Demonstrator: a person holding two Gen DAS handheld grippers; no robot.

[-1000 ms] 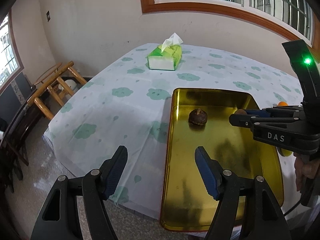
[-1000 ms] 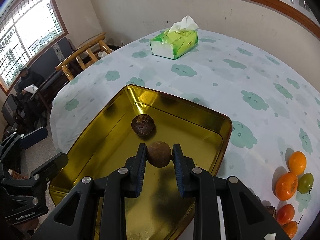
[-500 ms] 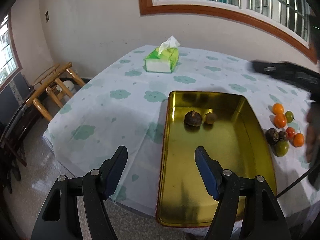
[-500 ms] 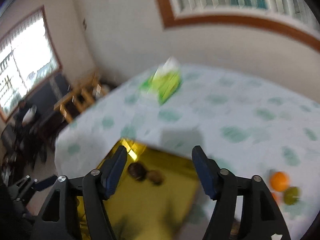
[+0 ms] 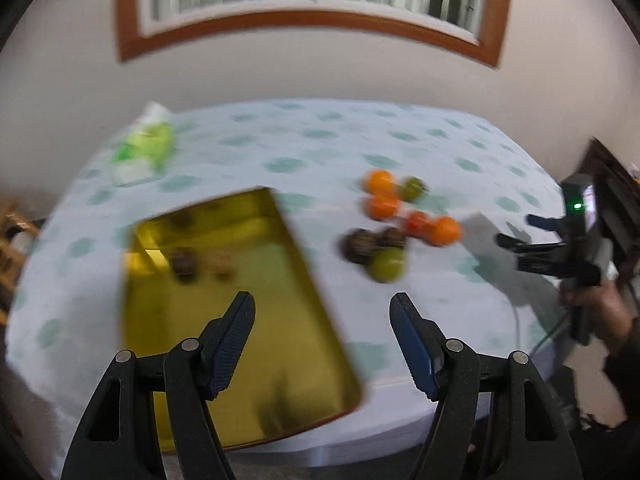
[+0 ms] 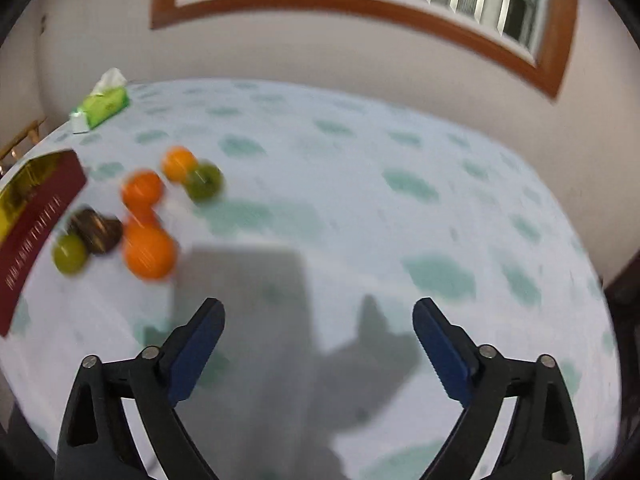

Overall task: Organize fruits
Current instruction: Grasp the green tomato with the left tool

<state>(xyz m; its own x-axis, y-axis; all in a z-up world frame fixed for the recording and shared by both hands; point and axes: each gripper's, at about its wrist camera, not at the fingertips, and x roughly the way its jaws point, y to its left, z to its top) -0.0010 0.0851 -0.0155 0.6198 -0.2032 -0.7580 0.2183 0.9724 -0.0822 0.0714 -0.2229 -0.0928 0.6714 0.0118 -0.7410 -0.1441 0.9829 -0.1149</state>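
A: We start with the tabletop, under its pale cloth with green blotches. What sits on it?

B: We see the gold tray at the near left in the left wrist view, with two dark fruits lying in its far end, blurred. The tissue box stands at the far left corner.

A: And the loose fruits?

B: We count a cluster on the cloth just right of the tray: oranges, a red one, green ones and dark brown ones, touching or nearly so. The blur keeps us from an exact count.

A: Our tongs?

B: The left tongs stand partly open with nothing between them, over the tray's right edge. The right tongs are spreading wide and empty over bare cloth, with the cluster off to their left. We also see a hand holding them at the right edge.
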